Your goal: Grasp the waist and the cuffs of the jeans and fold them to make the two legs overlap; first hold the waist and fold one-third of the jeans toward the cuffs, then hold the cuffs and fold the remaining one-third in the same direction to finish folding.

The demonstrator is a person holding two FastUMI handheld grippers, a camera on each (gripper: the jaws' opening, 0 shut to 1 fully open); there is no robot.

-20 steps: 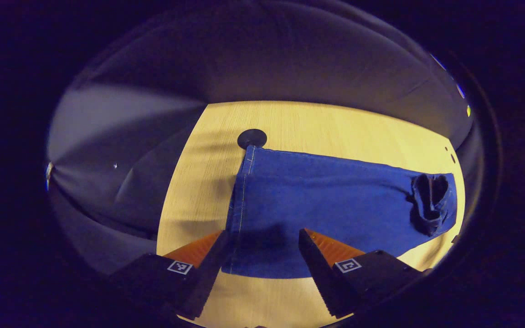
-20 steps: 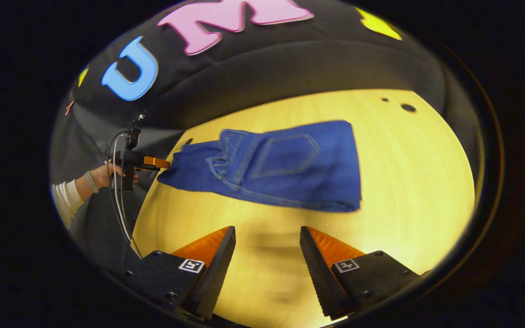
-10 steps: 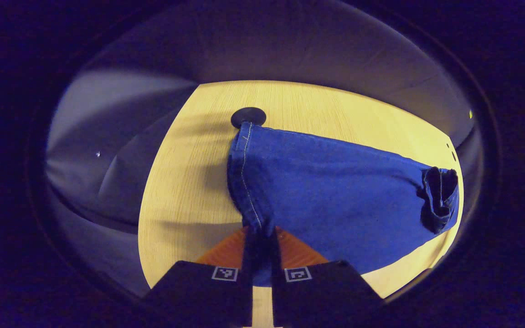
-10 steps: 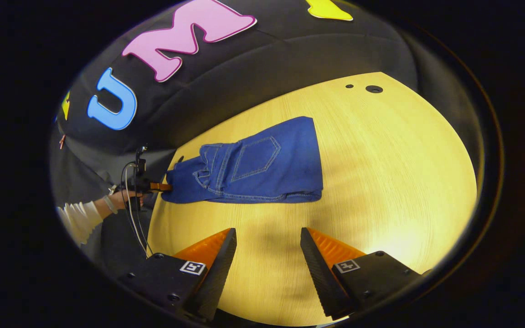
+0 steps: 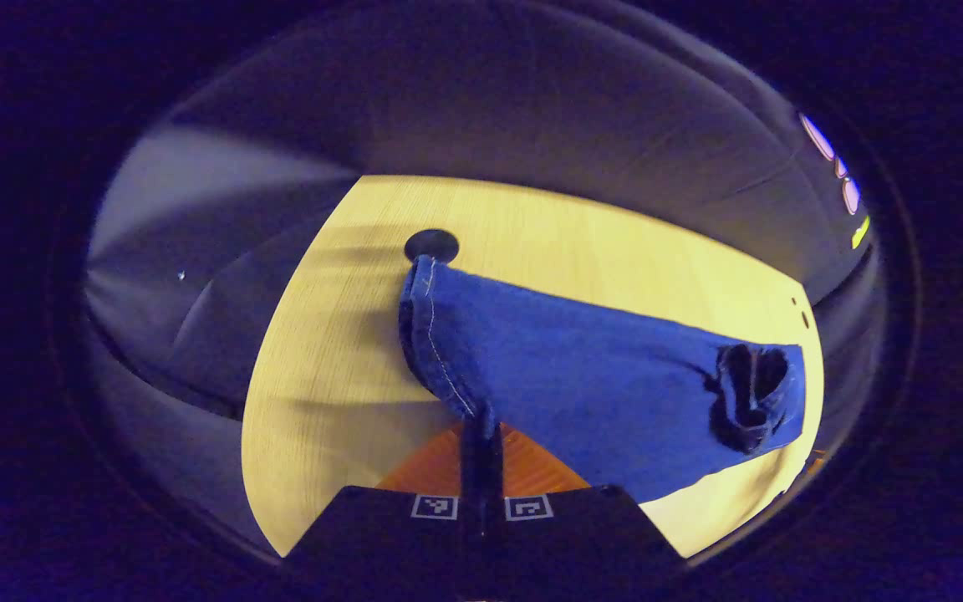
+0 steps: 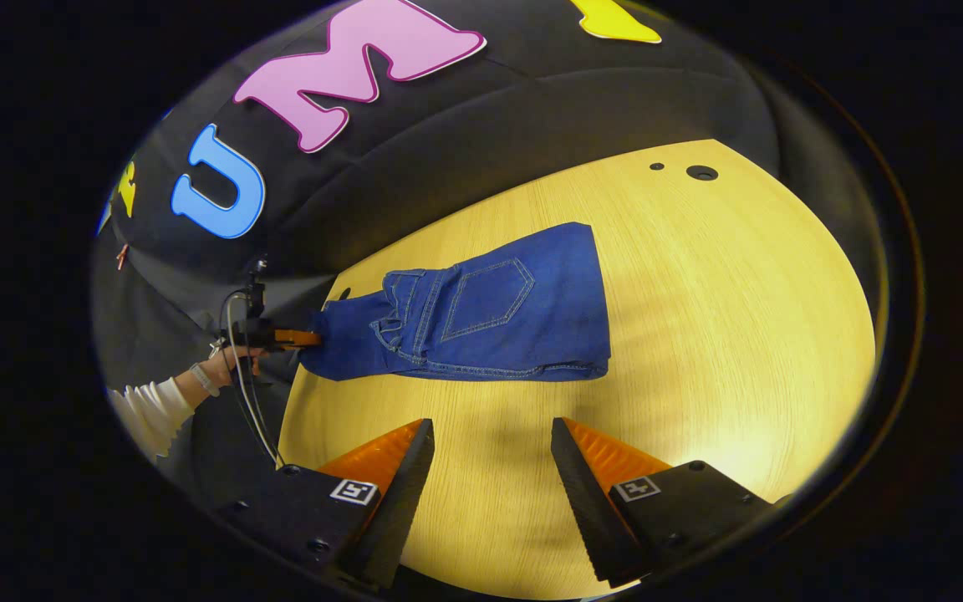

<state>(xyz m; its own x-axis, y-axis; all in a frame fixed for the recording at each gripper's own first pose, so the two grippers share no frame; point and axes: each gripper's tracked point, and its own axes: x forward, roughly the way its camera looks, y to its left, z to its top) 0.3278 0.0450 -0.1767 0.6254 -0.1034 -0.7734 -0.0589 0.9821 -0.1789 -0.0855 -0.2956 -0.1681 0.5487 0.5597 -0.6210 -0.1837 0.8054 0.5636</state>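
The blue jeans (image 6: 481,313) lie on the wooden table (image 6: 699,334), waist part folded over so a back pocket faces up. In the left gripper view the jeans (image 5: 582,376) stretch away to the right, and the cuff edge with its stitched hem rises off the table into my left gripper (image 5: 480,435), which is shut on the cuffs. In the right gripper view that same left gripper (image 6: 293,338) shows at the jeans' left end, held by a hand with a white sleeve. My right gripper (image 6: 490,468) hovers open over bare table in front of the jeans, holding nothing.
A round black disc (image 5: 431,244) sits on the table just behind the cuff end. Two small dark holes (image 6: 700,172) mark the far right of the table. A cable (image 6: 243,393) hangs from the left gripper. The table's left edge runs close to the cuffs.
My left gripper went from open around the cuff hem to shut on it and has lifted the hem. My right gripper drew back from the jeans, staying open.
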